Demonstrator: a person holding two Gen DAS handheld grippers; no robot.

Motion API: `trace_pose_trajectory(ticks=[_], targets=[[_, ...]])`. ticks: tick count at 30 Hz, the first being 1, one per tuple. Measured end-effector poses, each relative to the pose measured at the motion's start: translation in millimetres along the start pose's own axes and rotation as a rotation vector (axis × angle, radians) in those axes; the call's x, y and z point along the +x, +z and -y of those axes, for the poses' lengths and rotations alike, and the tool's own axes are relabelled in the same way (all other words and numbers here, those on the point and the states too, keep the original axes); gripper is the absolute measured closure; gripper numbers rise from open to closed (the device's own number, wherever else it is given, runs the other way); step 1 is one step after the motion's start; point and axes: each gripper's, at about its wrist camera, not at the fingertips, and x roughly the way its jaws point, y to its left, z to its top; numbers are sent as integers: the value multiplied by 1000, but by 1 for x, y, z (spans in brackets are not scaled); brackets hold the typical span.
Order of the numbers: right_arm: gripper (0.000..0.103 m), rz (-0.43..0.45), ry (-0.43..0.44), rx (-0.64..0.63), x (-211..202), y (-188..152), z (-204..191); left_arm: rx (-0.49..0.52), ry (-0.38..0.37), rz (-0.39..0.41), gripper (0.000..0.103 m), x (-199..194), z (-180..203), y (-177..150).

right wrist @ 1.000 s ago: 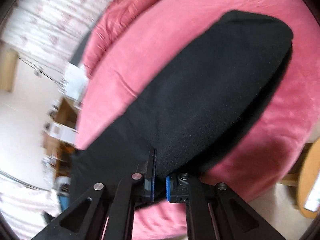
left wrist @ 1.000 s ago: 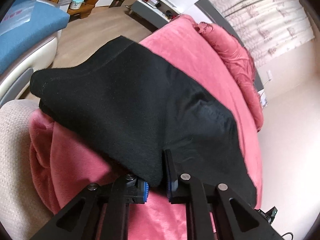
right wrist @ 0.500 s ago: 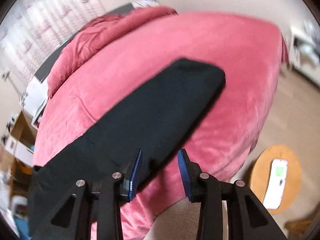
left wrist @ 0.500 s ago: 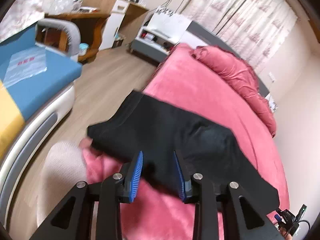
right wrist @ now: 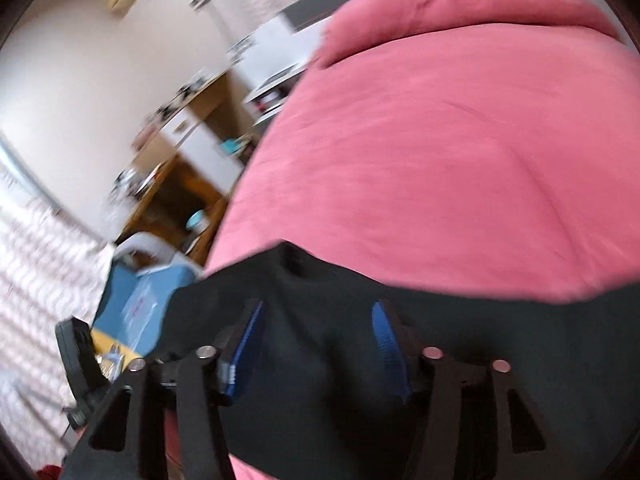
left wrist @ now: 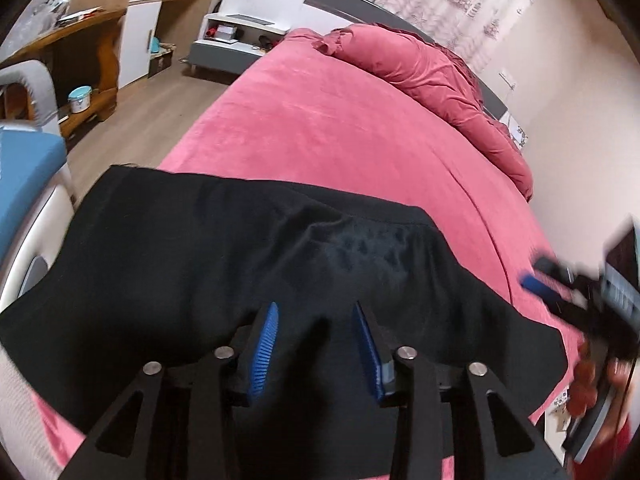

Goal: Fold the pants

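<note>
The black pants [left wrist: 248, 280] lie spread flat along the near edge of the bed [left wrist: 340, 140], laid out for folding. The left hand-held gripper [left wrist: 316, 340] and right hand-held gripper [right wrist: 316, 340] have just been opening; both hang spread above the cloth, pinching nothing.

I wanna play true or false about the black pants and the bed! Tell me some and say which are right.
1. The black pants lie on a pink bed. True.
2. The left gripper pinches the pants. False: its jaws are apart, nothing pressed between them.
3. The right gripper is open. True.
4. The bed cover is green. False: it is pink.
5. A rumpled pink duvet sits at the bed's far end. True.
</note>
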Motion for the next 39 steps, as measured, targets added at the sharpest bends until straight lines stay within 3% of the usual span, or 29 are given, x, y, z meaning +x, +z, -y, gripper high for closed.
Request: trace_pose_trajectory(ticks=[3, 9, 13, 16, 21, 25, 27, 31, 32, 34, 36, 39], targets=[[40, -83, 41, 12, 53, 32, -11, 9, 14, 2, 56, 5, 0, 3], [40, -258, 31, 60, 123, 54, -2, -23, 11, -17, 55, 14, -14, 6], [67, -379, 85, 78, 149, 49, 4, -24, -2, -8, 55, 18, -20, 9], [87, -393, 59, 33, 158, 45, 3, -25, -3, -3, 55, 21, -20, 13], [93, -284, -14, -43, 155, 60, -8, -33, -12, 17, 51, 26, -19, 26], [93, -289, -31, -30, 163, 52, 8, -42, 6, 27, 47, 41, -26, 32], [93, -274, -7, -3, 166, 49, 19, -12, 63, -3, 47, 58, -30, 29], [94, -234, 73, 106, 161, 49, 39, 87, 99, 31, 47, 61, -22, 24], [93, -205, 68, 110, 154, 50, 40, 94, 111, 21, 47, 59, -20, 24], [81, -99, 26, 130, 128, 53, 47, 73, 123, -8, 47, 54, -18, 26], [80, -3, 12, 168, 98, 51, 54, 11, 114, -25, 47, 47, -21, 29], [80, 93, 16, 23, 57, 33, 30, -66, 94, 25, 47, 34, -26, 30]])
